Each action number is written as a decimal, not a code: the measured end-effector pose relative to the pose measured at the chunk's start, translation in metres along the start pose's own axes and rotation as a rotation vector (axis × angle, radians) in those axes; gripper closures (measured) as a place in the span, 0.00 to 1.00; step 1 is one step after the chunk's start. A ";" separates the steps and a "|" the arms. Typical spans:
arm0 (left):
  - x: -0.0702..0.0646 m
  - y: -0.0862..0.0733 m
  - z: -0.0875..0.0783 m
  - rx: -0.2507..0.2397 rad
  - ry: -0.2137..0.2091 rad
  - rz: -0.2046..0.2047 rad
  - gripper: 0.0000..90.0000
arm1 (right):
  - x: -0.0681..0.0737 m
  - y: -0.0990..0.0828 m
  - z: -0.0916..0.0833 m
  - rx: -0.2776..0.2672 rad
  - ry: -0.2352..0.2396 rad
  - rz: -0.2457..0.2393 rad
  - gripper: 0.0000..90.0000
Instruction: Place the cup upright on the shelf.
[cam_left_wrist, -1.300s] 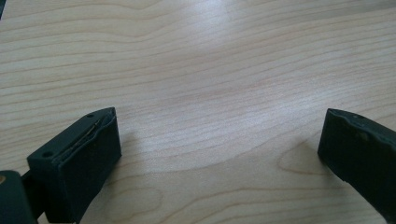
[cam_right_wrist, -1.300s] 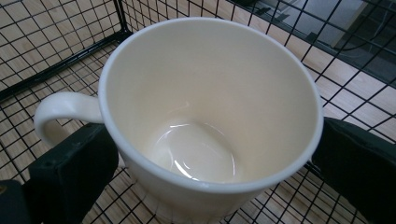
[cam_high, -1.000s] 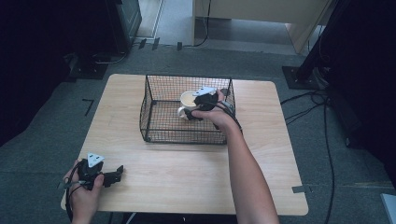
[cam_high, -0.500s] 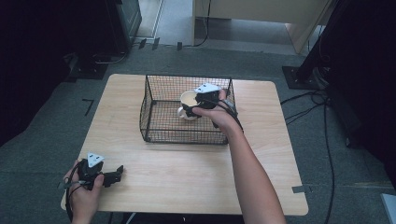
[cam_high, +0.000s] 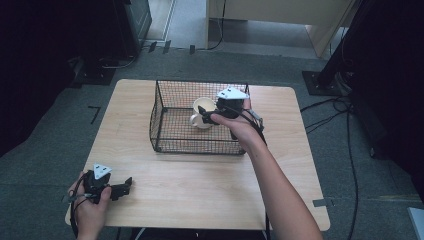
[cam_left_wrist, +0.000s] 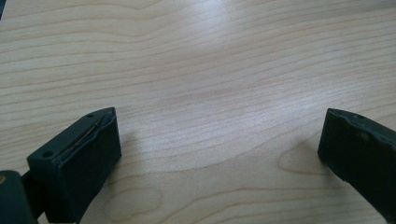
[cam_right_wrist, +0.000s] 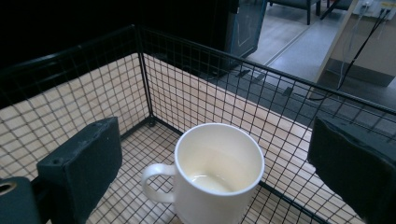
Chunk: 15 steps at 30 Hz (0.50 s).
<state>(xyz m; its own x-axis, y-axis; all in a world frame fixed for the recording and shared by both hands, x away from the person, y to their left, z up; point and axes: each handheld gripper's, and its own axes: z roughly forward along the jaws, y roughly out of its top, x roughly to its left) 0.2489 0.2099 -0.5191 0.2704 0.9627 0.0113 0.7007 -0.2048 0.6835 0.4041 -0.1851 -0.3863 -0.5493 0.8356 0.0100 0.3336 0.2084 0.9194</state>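
the left tool (cam_high: 119, 188) rests on the bench (cam_high: 200, 180) at its near left corner, jaws spread wide with only bare wood between them, well apart from the work. ahead and to its right stands the black wire basket (cam_high: 165, 125), and inside it the white mug (cam_right_wrist: 219, 177) sits upright on the mesh floor, handle to the left as the right gripper view has it. the right tool (cam_high: 210, 114) hangs above the mug, released, jaws wide on either side of it and touching nothing. judging by this, the mug is in the basket and ungripped; whether it is being set down or fetched i cannot tell.
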 end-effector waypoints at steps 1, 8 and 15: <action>0.000 0.000 0.000 0.000 0.000 0.000 0.00 | 0.001 0.000 -0.004 -0.004 -0.005 -0.003 0.04; 0.000 0.000 0.000 -0.001 0.000 0.000 0.00 | 0.007 -0.009 -0.032 -0.017 -0.004 -0.006 0.04; 0.000 0.000 0.000 0.000 0.000 0.000 0.00 | 0.006 -0.021 -0.061 -0.040 -0.007 -0.001 0.04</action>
<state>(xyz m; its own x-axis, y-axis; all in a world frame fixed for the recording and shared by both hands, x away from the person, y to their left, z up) 0.2490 0.2099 -0.5191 0.2705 0.9626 0.0116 0.7004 -0.2050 0.6837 0.3469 -0.2153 -0.3819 -0.5443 0.8389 0.0068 0.3026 0.1888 0.9343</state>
